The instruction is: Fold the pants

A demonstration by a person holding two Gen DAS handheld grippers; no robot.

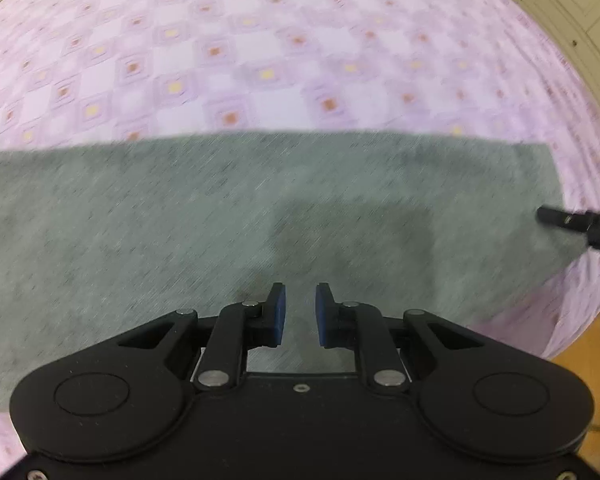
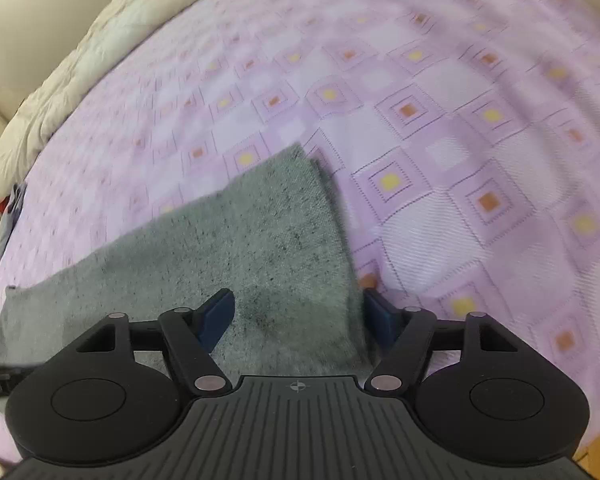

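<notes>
Grey pants (image 1: 180, 220) lie flat as a long folded band across a lilac checked bedsheet (image 1: 260, 40). My left gripper (image 1: 300, 292) hangs over the near middle of the band, pointing steeply down. Its blue pads (image 1: 280, 312) stand a narrow gap apart with nothing between them. In the right wrist view the pants (image 2: 268, 220) end in a straight edge running up the middle. My right gripper (image 2: 299, 298) stands wide open over that end, its left pad (image 2: 220, 312) above the cloth and its right pad (image 2: 380, 316) just past the edge. It holds nothing.
The bedsheet (image 2: 460, 160) stretches far beyond the pants. A cream duvet (image 2: 60, 60) is bunched along the far left side of the bed. Wooden floor (image 1: 580, 340) shows past the bed's near right corner. A black gripper part (image 1: 580, 224) pokes in at the right edge.
</notes>
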